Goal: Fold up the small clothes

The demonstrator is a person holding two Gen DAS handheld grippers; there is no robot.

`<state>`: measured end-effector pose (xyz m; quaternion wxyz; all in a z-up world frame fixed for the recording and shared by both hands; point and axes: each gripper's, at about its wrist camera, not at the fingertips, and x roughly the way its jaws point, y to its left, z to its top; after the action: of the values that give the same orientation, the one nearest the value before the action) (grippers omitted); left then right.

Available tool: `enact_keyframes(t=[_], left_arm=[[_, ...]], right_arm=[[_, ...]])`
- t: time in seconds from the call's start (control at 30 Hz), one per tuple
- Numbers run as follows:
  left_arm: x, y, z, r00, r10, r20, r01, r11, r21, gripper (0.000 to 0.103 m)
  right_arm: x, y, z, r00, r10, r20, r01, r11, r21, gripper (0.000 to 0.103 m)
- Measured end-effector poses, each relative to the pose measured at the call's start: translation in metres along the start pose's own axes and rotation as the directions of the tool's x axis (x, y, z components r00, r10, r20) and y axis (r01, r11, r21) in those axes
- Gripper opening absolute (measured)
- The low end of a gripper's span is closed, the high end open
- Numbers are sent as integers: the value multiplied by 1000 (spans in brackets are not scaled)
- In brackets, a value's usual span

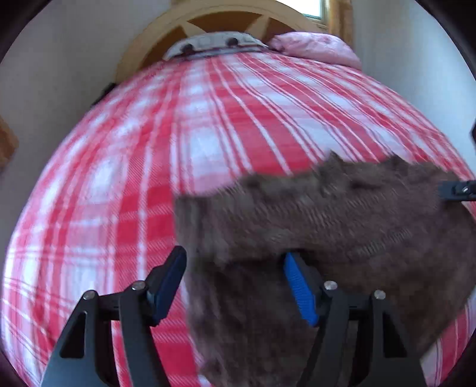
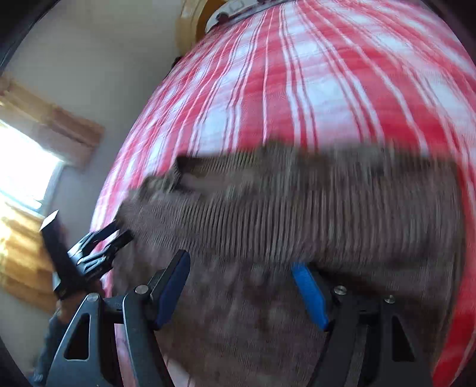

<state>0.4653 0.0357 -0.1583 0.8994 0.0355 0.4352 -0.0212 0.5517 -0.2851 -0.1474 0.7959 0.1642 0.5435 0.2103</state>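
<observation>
A fuzzy brown knitted garment point(image 1: 327, 214) lies on the red and white plaid bed cover point(image 1: 178, 134), blurred by motion. My left gripper point(image 1: 235, 265) is open, its blue-padded jaws wide apart over the garment's near left corner, with cloth lying between them. My right gripper point(image 2: 241, 274) is also open over the garment point(image 2: 312, 208), near its front edge. The right gripper's tip shows in the left wrist view point(image 1: 458, 190) at the garment's right edge. The left gripper shows in the right wrist view point(image 2: 101, 244) at the garment's left edge.
A wooden headboard point(image 1: 214, 26) and a pink pillow point(image 1: 315, 47) are at the far end of the bed. White walls flank the bed. A bright window with a wooden frame point(image 2: 26, 166) is at the left.
</observation>
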Motion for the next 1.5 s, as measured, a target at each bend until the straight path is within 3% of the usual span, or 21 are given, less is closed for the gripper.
enact_keyframes(t=[0.1,0.2,0.3,0.43,0.57,0.7,0.8,0.87,1.0,1.27,1.5], left_arm=[[-7,29,25,996,30,78,-18,989,-147,74],[-2,45,29,995,78,58,-65,977,-201,75],[-1,56,14,996,83,43,-71,972,-222,75],[-12,53,-23,999,41,9,-38,975,-218,75],[-38,43,-54,1000,-12,22,15,983,-184,81],[-44,31,-79,1000,-3,2,3,993,-118,83],[-44,24,-91,1000,5,-9,-6,996,-91,86],[-44,23,-99,1000,4,-27,-6,996,-93,87],[-50,20,-109,999,26,-21,-28,996,-87,90],[-59,21,-129,1000,4,-31,-7,994,-106,96],[-63,23,-140,999,-31,-45,25,992,-127,99]], right_arm=[[-22,10,27,986,-5,165,10,1000,-26,71],[-35,13,31,970,24,240,-21,1000,-17,71],[-37,12,16,968,-17,250,27,999,-34,71],[-45,-10,-20,974,18,226,-23,1000,19,71],[-56,-8,-62,981,31,192,-25,999,-35,71],[-71,-13,-98,985,-17,171,24,999,-38,71],[-76,-25,-119,977,-112,180,119,993,-26,71],[-81,-32,-132,975,-97,201,103,995,-17,72],[-87,-37,-147,975,-81,205,81,997,8,72],[-86,-25,-178,969,-120,214,143,985,-93,72],[-87,-25,-186,962,-136,238,161,983,-92,72]])
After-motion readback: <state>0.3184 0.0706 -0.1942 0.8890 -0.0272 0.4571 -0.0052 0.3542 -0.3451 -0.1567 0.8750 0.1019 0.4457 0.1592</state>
